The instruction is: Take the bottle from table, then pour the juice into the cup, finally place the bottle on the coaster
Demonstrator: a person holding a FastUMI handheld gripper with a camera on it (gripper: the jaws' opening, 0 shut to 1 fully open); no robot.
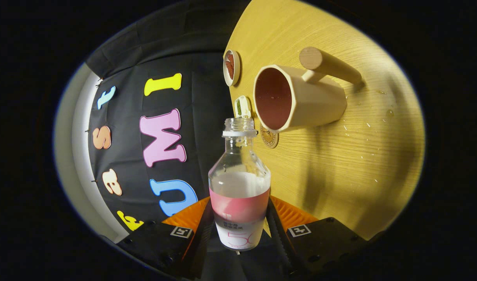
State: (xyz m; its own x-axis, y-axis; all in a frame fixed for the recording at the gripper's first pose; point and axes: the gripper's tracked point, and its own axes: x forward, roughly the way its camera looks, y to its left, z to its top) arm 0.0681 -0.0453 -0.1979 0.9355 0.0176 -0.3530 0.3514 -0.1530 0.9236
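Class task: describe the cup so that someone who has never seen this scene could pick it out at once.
Start at the wooden table. Beyond the bottle gripped between the fingers stands the cup, the largest thing there. Its stick-like wooden handle sets it apart from the small flat coasters nearby.

Black cloth wall [207, 89], light wooden table [339, 164], dim booth

bottle [239, 171]: clear glossy plastic, paper-like label | cup [297, 97]: matt, smooth, wooden handle | table [359, 156]: light wood grain, satin, droplets | wall: matt black cloth
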